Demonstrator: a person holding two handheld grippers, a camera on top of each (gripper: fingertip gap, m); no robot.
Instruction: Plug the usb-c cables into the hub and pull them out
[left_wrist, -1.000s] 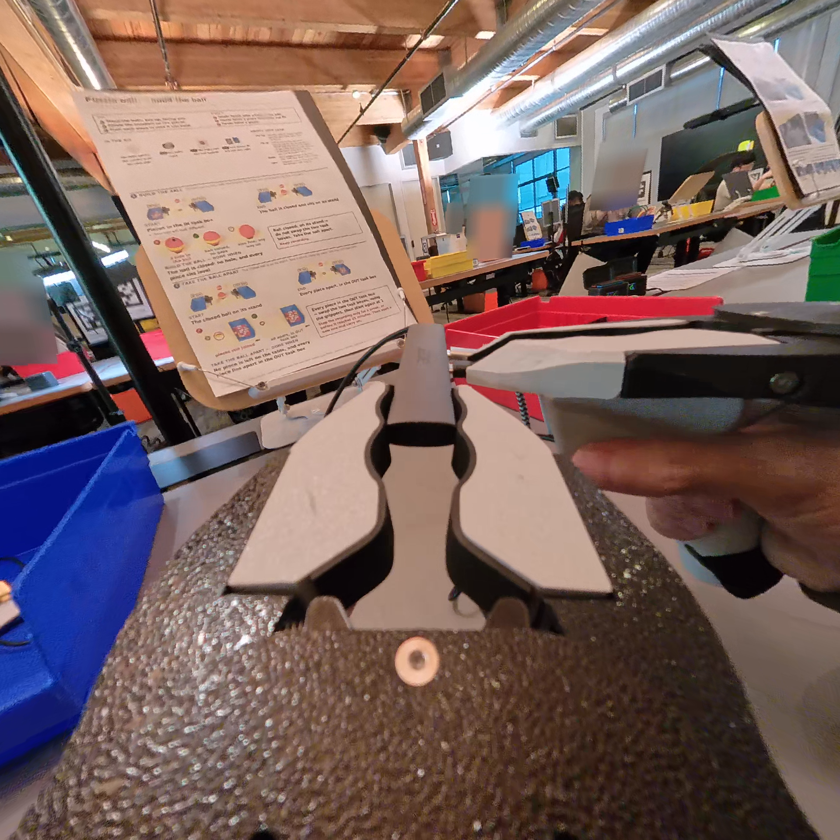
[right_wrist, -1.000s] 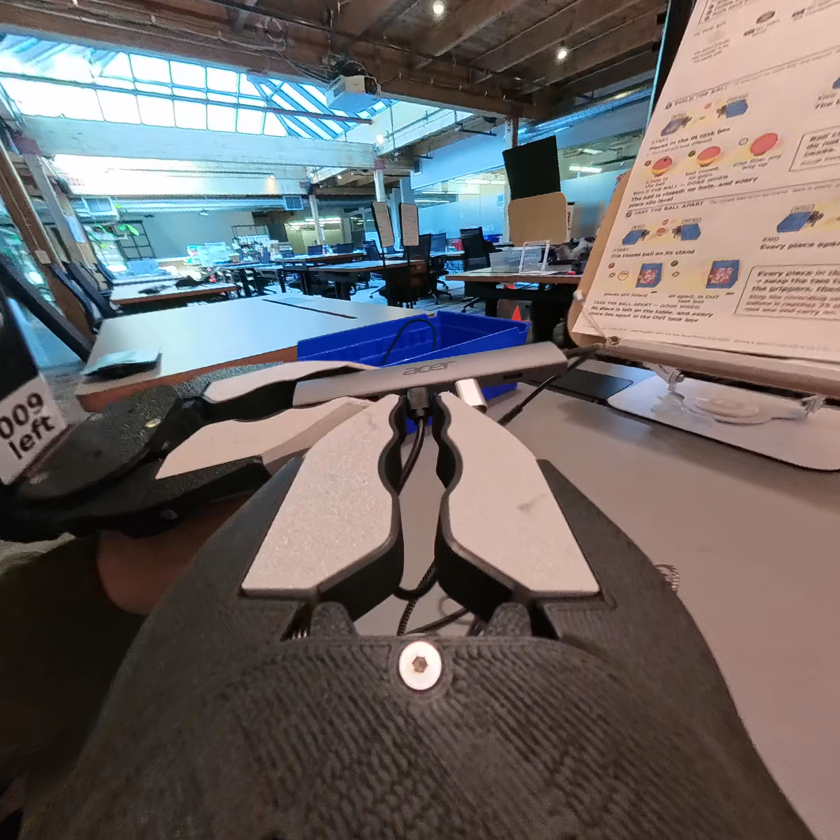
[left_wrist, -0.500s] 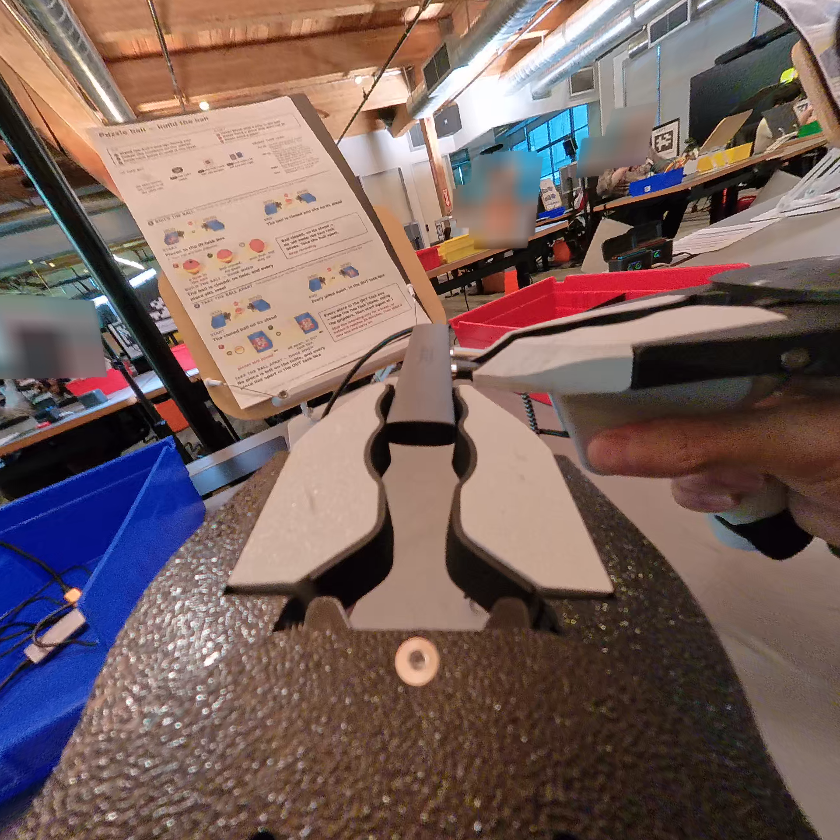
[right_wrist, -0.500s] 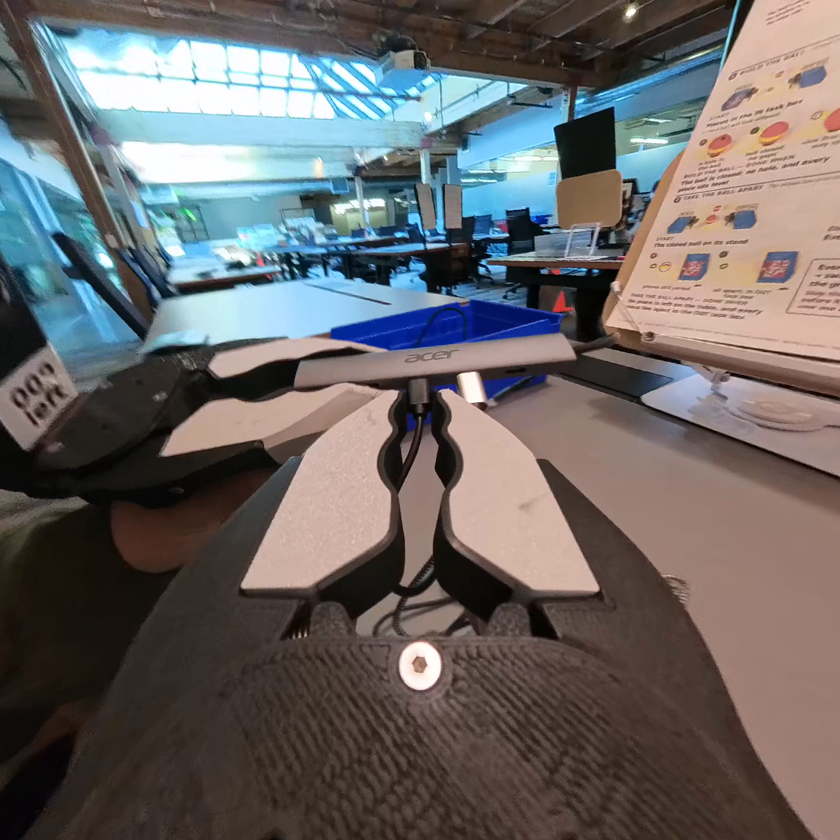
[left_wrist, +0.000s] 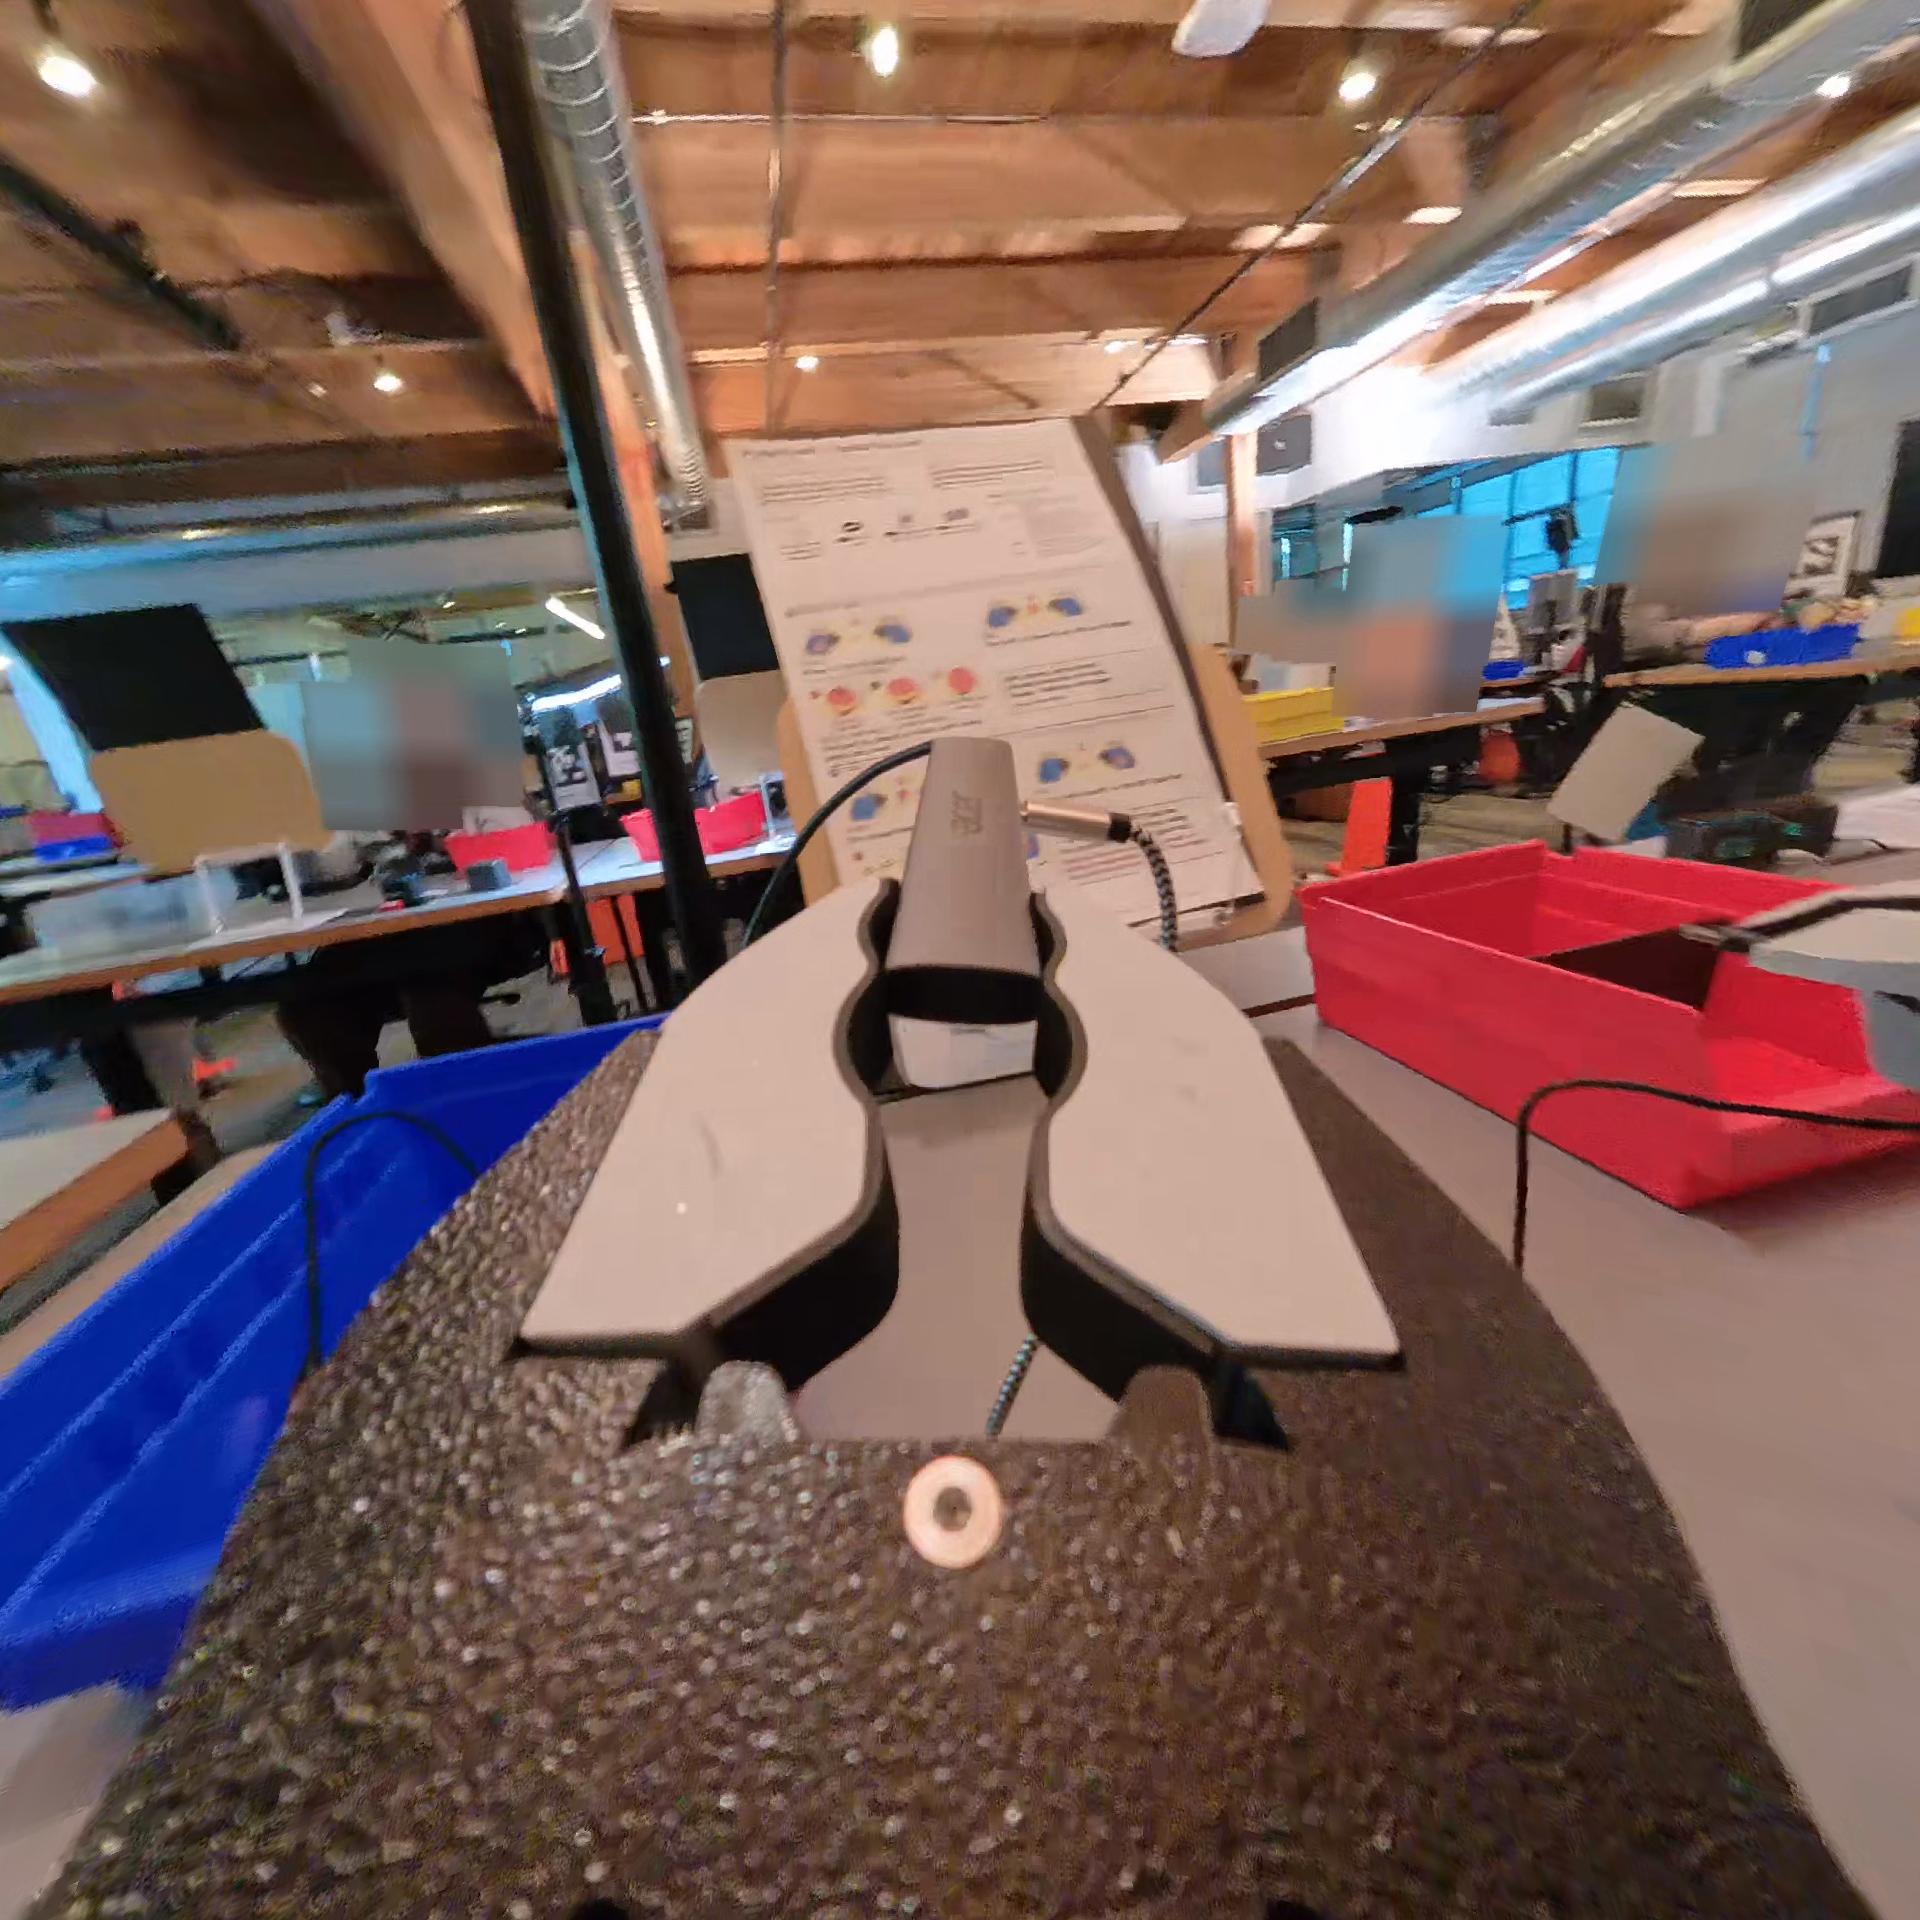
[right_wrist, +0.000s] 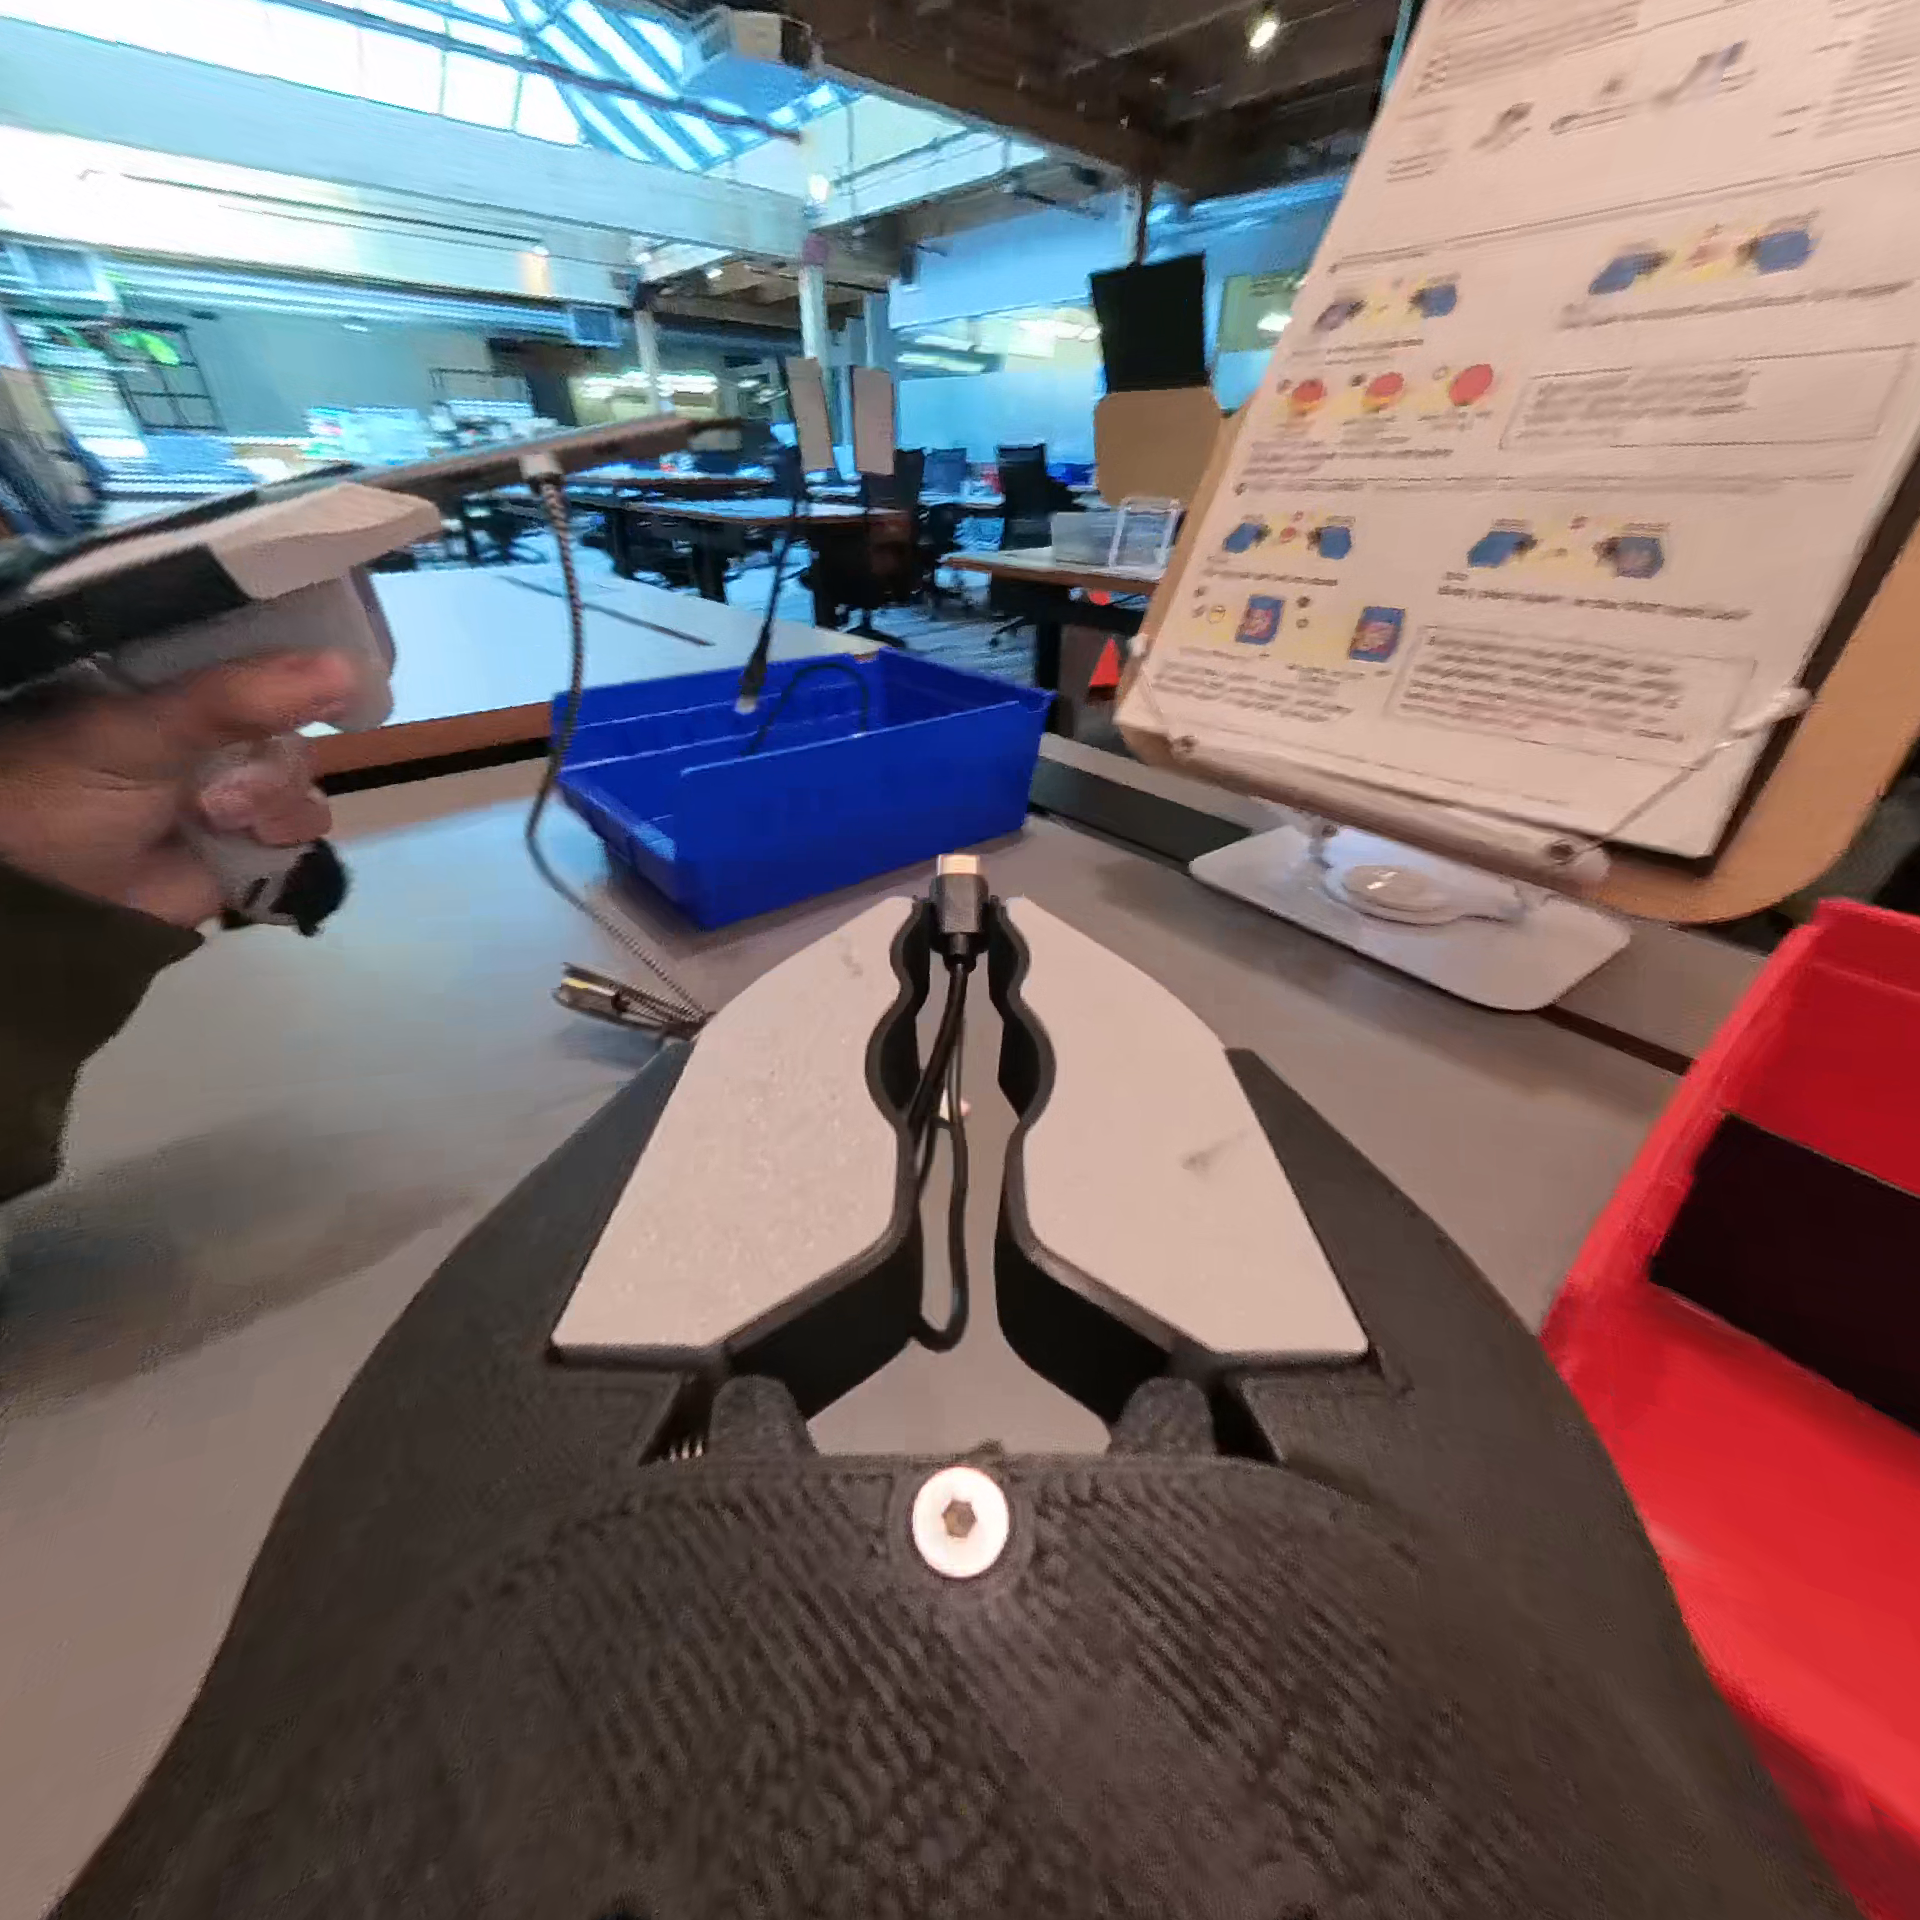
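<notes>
A: On the grey table (right_wrist: 312, 1091), a blue bin (right_wrist: 831, 790) sits on the left and a red bin (left_wrist: 1558, 997) on the right, with a printed instruction sheet (right_wrist: 1538, 468) propped on a cardboard-backed stand between and behind them. Around it is a big open workshop: wooden ceiling beams, silver ducts, rows of long desks and dark chairs.

B: And the hub?

A: The grey hub (left_wrist: 961, 862) is a slim metal bar, held off the table in the left gripper (left_wrist: 961, 935), whose jaws are closed against its sides. It points away from the camera and tilts upward. A braided cable (left_wrist: 1138, 862) with a silver plug is seated in its right side and drops to the table. A thin black lead leaves the far end; in the right wrist view its free end hangs over the blue bin.

B: The right gripper?

A: The right gripper (right_wrist: 961, 920) is nearly closed, pinching the black usb-c cable (right_wrist: 951, 1039) just behind its plug. The bare silver tip pokes out past the fingertips, well apart from the hub (right_wrist: 582, 457), which shows up high on the left. The cable's slack runs back between the fingers.

B: Anything else?

A: A person's hand (right_wrist: 177, 769) grips the left tool's handle; that part is blurred.
</notes>
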